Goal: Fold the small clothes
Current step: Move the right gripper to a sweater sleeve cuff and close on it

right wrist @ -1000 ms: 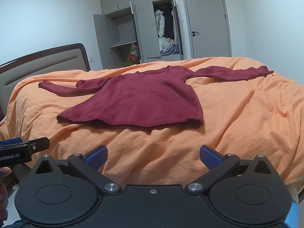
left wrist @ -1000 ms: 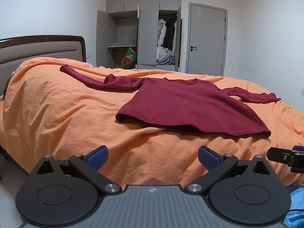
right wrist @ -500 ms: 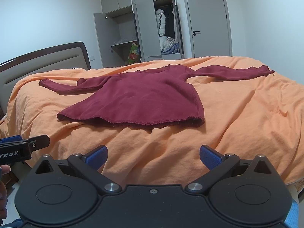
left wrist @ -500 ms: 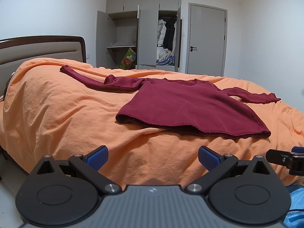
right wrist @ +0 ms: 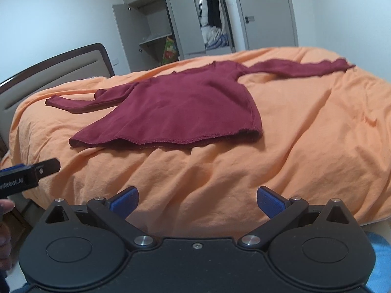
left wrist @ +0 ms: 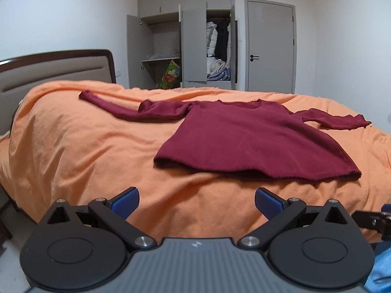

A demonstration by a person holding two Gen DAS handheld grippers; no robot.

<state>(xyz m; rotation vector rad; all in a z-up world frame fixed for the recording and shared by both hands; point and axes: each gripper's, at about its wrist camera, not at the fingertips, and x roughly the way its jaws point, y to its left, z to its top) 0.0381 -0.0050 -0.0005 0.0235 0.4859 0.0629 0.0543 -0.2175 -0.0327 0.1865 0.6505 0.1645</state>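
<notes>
A dark red long-sleeved top (left wrist: pixel 246 139) (right wrist: pixel 180 112) lies flat on the orange bed cover (left wrist: pixel 85 151) (right wrist: pixel 305 134), hem toward me, both sleeves spread sideways. My left gripper (left wrist: pixel 196 201) stands open at the bed's near edge, short of the hem's left corner, nothing between its blue pads (left wrist: pixel 125 201). My right gripper (right wrist: pixel 196 201) is open too, below the hem's right half, holding nothing. The left gripper's finger (right wrist: pixel 31 173) shows at the left of the right wrist view.
A padded headboard (left wrist: pixel 53 73) stands at the left. Behind the bed an open grey wardrobe (left wrist: pixel 195 46) holds clothes, beside a shut door (left wrist: pixel 270 46). Blue fabric (right wrist: pixel 381 263) lies low at the right, and a hand (right wrist: pixel 5 219) shows at the left edge.
The right wrist view has tilted and moved closer to the bed, so the top's hem looks larger. The left view has barely shifted. Both grippers stay open.
</notes>
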